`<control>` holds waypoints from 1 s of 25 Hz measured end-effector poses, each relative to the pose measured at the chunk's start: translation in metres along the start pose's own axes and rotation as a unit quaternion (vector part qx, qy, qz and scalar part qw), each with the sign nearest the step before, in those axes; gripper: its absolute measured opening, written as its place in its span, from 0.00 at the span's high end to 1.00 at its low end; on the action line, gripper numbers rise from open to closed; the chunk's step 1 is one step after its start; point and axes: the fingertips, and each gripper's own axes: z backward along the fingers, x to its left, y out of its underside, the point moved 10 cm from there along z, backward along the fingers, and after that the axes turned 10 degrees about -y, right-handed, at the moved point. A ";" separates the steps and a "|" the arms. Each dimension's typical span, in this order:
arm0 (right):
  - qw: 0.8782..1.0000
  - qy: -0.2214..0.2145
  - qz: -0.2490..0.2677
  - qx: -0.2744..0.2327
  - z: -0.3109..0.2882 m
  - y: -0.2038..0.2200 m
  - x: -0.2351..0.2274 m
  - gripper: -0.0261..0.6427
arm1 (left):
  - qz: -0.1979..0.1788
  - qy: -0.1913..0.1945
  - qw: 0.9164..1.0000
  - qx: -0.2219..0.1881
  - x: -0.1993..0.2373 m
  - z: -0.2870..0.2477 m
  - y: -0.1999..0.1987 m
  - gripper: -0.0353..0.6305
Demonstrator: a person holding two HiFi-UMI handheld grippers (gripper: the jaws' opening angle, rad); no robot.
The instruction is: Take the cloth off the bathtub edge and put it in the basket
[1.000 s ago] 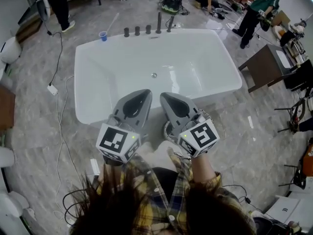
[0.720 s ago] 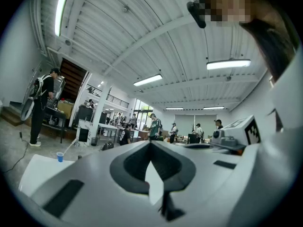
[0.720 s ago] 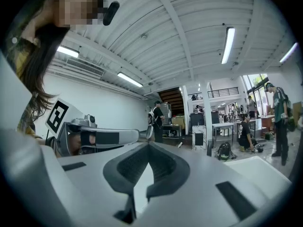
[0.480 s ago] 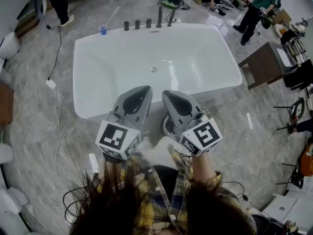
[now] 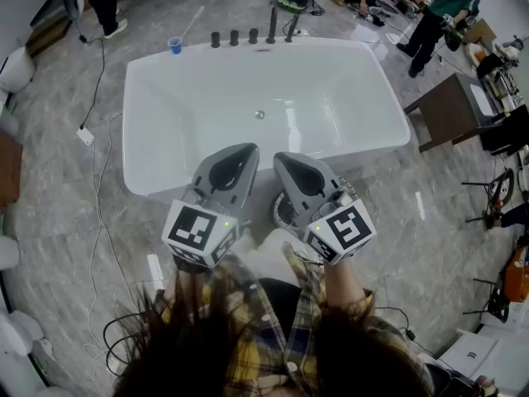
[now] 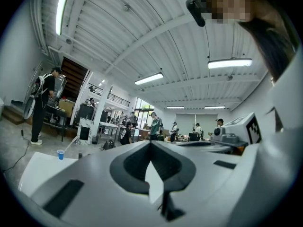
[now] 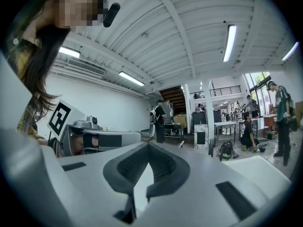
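Bathtub (image 5: 331,98): white, ahead of and below both tongs; near edge hidden under them.
Left tongs (image 5: 241,153), right tongs (image 5: 281,158): side by side, jaws fully closed, holding nothing.
Cloth: you cannot see it on the exposed rim. Likely soft, light, limp; pinch a fold.

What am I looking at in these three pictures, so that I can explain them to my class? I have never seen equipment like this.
There is no robot here. A person holds a hand-held grasping tool in each hand: the left tool and the right tool. The wide picture comes from a camera on the person's head, looking steeply down. The other two come from cameras riding on each tool, looking along its jaws. Both tools are shut and hold nothing. In front stands a white bathtub, with taps and a blue cup by its far side. No cloth shows on the tub's edge in any view.
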 end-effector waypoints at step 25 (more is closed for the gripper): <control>1.000 -0.005 -0.014 0.005 0.012 0.014 0.002 0.94 | -0.013 0.014 1.000 0.011 -0.016 -0.009 0.009 0.92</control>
